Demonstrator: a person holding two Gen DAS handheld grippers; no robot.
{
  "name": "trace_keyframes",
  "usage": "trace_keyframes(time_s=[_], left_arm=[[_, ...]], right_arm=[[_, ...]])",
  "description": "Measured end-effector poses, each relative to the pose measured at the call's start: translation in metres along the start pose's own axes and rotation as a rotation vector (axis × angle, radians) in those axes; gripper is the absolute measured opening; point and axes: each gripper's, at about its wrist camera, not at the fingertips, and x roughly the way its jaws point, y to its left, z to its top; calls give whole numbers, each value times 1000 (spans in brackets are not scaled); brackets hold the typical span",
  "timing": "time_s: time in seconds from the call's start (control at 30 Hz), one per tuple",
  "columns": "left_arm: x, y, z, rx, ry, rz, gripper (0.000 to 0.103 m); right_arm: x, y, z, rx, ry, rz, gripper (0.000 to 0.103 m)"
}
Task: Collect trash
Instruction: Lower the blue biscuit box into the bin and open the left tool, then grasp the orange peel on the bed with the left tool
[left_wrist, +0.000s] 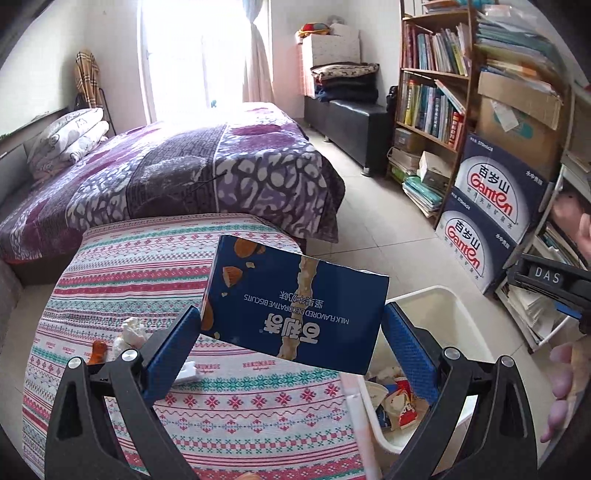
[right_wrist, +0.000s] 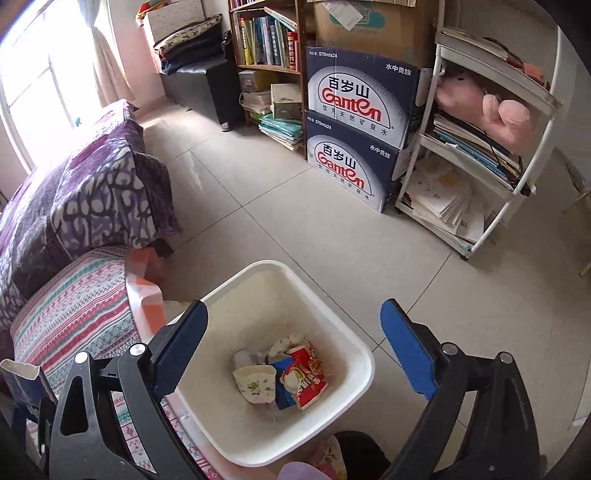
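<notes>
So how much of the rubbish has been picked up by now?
Done: a paper cup and a red wrapper lie in the white bin, under the open, empty right gripper. In hand: the left gripper holds a blue biscuit box. Left: crumpled tissue and an orange scrap on the patterned cloth.

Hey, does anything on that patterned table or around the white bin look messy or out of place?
A few scraps lie loose on the table: a crumpled white wad, an amber piece and a small white card. The bin holds a cup and wrappers; nothing looks spilled.
</notes>
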Motion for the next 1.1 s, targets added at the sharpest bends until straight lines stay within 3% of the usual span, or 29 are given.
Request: trace_keyframes(time_s=[0.33,0.67,0.87,1.1], left_arm=[[19,-57,-11,80,44,-84,95],[35,-78,-21,111,138,-207,96],[32,-69,-22,117,137,-176,96],[29,-37,-20,122,116,-44,96]], right_arm=[[8,-40,11,44,-6,-50,91],[8,-61,16,79,-19,-68,91],[6,-51,13,62,-21,-52,91],[1,-24,4,3,-17,-30,91]])
